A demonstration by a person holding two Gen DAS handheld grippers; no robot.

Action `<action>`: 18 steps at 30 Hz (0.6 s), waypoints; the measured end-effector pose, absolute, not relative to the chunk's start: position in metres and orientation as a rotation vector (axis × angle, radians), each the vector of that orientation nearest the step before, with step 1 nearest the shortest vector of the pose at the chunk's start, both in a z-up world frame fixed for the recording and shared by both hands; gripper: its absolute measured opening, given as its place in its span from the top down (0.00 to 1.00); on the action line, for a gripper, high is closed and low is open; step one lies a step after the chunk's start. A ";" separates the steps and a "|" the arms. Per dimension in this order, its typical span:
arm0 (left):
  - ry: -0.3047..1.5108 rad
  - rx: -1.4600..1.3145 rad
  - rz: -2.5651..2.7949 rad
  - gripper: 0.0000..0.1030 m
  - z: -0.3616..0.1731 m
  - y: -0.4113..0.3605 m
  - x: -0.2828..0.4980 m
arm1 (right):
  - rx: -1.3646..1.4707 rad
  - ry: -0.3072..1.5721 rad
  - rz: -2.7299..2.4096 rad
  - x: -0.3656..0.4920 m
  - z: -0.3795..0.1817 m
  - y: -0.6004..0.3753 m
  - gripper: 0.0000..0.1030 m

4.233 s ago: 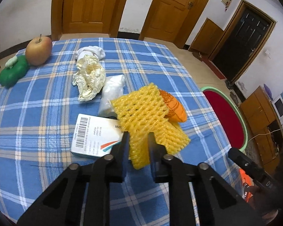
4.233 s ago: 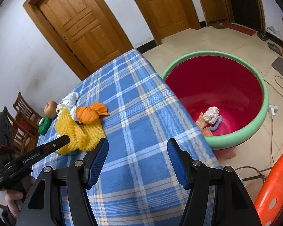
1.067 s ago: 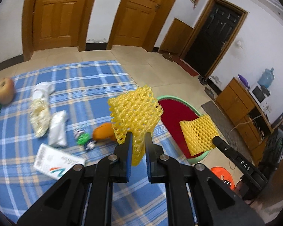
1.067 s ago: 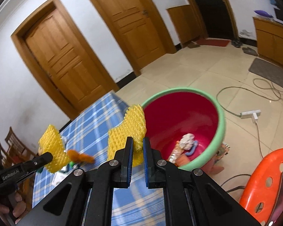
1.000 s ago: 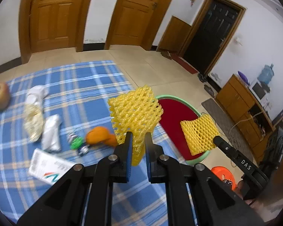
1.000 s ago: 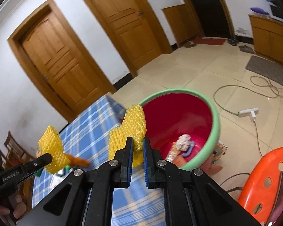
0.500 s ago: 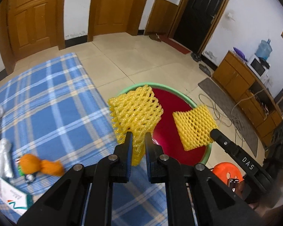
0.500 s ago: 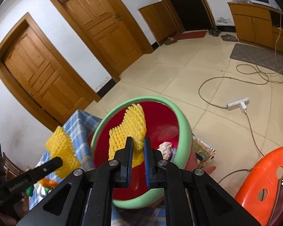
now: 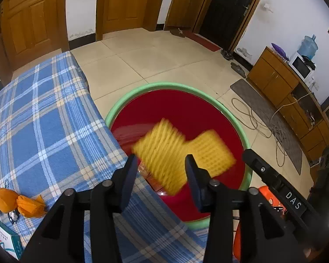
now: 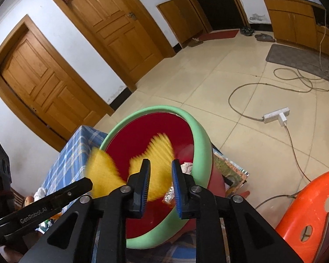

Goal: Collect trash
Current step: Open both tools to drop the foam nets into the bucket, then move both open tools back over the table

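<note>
Over the red basin with a green rim [image 9: 179, 85], my left gripper [image 9: 161, 175] has its jaws opening. A yellow foam net [image 9: 162, 153] is blurred and dropping free between them. A second yellow foam net [image 9: 210, 153] falls beside it, by the tip of my right gripper [image 9: 252, 160]. In the right wrist view my right gripper [image 10: 161, 182] is also opening. Its pads stand clear of the streaked yellow net [image 10: 158, 160], above the basin [image 10: 199, 135]. The left gripper [image 10: 76, 188] and the other net [image 10: 101, 171] show at the left.
The table with a blue plaid cloth [image 9: 44, 109] borders the basin on the left, with an orange wrapper [image 9: 17, 201] and a white box [image 9: 4, 239] on it. Older trash [image 10: 186, 166] lies in the basin. An orange stool [image 10: 313, 208] and a power strip [image 10: 276, 114] are on the floor.
Both grippers came down over the basin. Both were shut on their yellow nets; now the jaws stand apart and the nets are falling.
</note>
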State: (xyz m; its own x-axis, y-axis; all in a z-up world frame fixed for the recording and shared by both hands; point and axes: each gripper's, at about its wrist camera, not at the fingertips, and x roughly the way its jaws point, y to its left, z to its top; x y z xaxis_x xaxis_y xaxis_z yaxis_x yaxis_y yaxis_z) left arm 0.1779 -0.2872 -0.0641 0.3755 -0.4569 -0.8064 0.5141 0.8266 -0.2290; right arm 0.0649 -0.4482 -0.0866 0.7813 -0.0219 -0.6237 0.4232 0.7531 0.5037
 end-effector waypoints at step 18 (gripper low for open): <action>0.969 -0.001 -0.552 0.54 -0.041 -0.228 0.164 | 0.648 0.602 -0.229 0.049 -0.064 -0.425 0.57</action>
State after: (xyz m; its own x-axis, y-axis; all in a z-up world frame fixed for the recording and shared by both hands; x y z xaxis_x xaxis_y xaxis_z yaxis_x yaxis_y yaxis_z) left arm 0.1638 -0.2280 -0.0406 0.4403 -0.4450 -0.7798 0.4439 0.8628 -0.2417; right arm 0.0485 -0.4252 -0.0643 0.8066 -0.0164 -0.5909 0.3802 0.7798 0.4973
